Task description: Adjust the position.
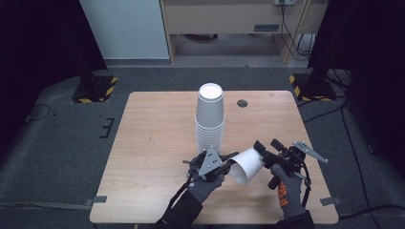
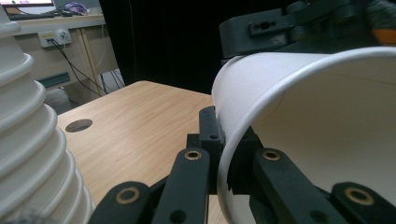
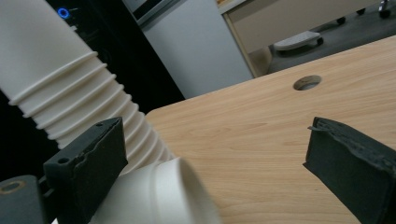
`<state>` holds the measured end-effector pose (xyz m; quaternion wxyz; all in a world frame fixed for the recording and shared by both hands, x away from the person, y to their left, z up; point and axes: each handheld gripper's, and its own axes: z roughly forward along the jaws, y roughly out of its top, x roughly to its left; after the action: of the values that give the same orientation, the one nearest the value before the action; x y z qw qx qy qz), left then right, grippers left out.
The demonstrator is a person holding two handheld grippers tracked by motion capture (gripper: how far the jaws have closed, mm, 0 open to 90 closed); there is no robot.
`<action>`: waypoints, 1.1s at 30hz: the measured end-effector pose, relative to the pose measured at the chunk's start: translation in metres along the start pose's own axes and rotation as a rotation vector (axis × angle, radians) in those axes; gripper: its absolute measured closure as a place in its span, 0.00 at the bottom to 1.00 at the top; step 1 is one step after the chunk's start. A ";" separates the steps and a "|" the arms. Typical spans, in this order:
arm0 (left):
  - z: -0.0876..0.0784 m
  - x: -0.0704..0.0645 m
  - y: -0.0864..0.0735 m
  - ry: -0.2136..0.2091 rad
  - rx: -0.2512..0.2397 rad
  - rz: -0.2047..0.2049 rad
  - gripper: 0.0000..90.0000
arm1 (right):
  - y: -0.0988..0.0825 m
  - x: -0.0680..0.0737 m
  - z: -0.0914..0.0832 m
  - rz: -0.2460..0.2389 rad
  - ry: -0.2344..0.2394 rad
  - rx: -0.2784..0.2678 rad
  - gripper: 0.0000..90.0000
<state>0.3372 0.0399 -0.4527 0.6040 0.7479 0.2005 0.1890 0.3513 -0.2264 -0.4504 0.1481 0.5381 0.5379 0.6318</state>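
Observation:
A tall stack of upside-down white paper cups (image 1: 210, 119) stands mid-table; it also fills the left edge of the left gripper view (image 2: 32, 140) and slants across the right gripper view (image 3: 60, 79). A single white cup (image 1: 248, 164) lies sideways just above the table, right of the stack. My left gripper (image 1: 230, 162) is shut on this cup's rim (image 2: 289, 107), one jaw inside the mouth and one outside (image 2: 224, 140). My right gripper (image 1: 266, 143) is open at the cup's base end; the base (image 3: 163, 196) sits beside its left jaw, pads (image 3: 217, 140) not pressing.
The wooden table (image 1: 153, 143) has a round cable hole (image 1: 242, 103) behind and right of the stack. Dark floor surrounds it, with two stand bases marked in yellow and black (image 1: 93, 88) at the far corners. A cabinet and a desk stand at the back.

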 end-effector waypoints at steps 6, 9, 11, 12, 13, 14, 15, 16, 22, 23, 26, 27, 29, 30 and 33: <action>-0.008 0.003 0.001 -0.016 0.020 -0.007 0.96 | 0.003 -0.008 -0.002 -0.035 -0.041 -0.005 0.08; -0.012 0.005 0.001 -0.018 0.022 -0.017 0.96 | 0.004 -0.010 -0.002 -0.054 -0.054 -0.002 0.09; -0.017 0.008 0.001 -0.014 0.025 -0.018 0.96 | 0.005 -0.012 -0.002 -0.083 -0.067 0.003 0.09; -0.021 0.010 0.002 -0.010 0.030 -0.018 0.96 | 0.006 -0.014 -0.002 -0.110 -0.082 0.007 0.09; -0.021 0.010 0.002 -0.010 0.030 -0.018 0.96 | 0.006 -0.014 -0.002 -0.110 -0.082 0.007 0.09; -0.023 0.011 0.001 -0.006 0.027 -0.020 0.96 | 0.006 -0.014 -0.002 -0.121 -0.090 0.015 0.09; -0.025 0.012 0.002 -0.004 0.029 -0.021 0.96 | 0.007 -0.016 -0.002 -0.141 -0.104 0.017 0.10; -0.027 0.013 0.001 -0.002 0.027 -0.023 0.96 | 0.007 -0.016 -0.002 -0.149 -0.111 0.017 0.10; -0.040 0.020 -0.001 0.018 0.037 -0.033 0.96 | 0.011 -0.022 -0.005 -0.234 -0.146 0.046 0.10; -0.040 0.020 -0.001 0.018 0.037 -0.033 0.96 | 0.011 -0.022 -0.005 -0.234 -0.146 0.046 0.10; -0.047 0.023 -0.002 0.017 0.039 -0.044 0.96 | 0.011 -0.025 -0.007 -0.255 -0.160 0.059 0.10; -0.049 0.023 -0.003 0.017 0.039 -0.046 0.96 | 0.011 -0.026 -0.007 -0.257 -0.164 0.064 0.10; -0.053 0.024 -0.004 0.013 0.049 -0.043 0.96 | 0.011 -0.027 -0.007 -0.269 -0.173 0.073 0.10; -0.058 0.026 -0.006 0.012 0.053 -0.044 0.96 | 0.010 -0.028 -0.007 -0.274 -0.178 0.078 0.10; -0.062 0.027 -0.008 0.013 0.052 -0.051 0.96 | 0.010 -0.030 -0.006 -0.282 -0.188 0.088 0.10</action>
<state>0.3266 0.1071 -0.4471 0.5878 0.7566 0.2281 0.1732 0.3607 -0.2561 -0.4567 0.2615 0.5200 0.6189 0.5275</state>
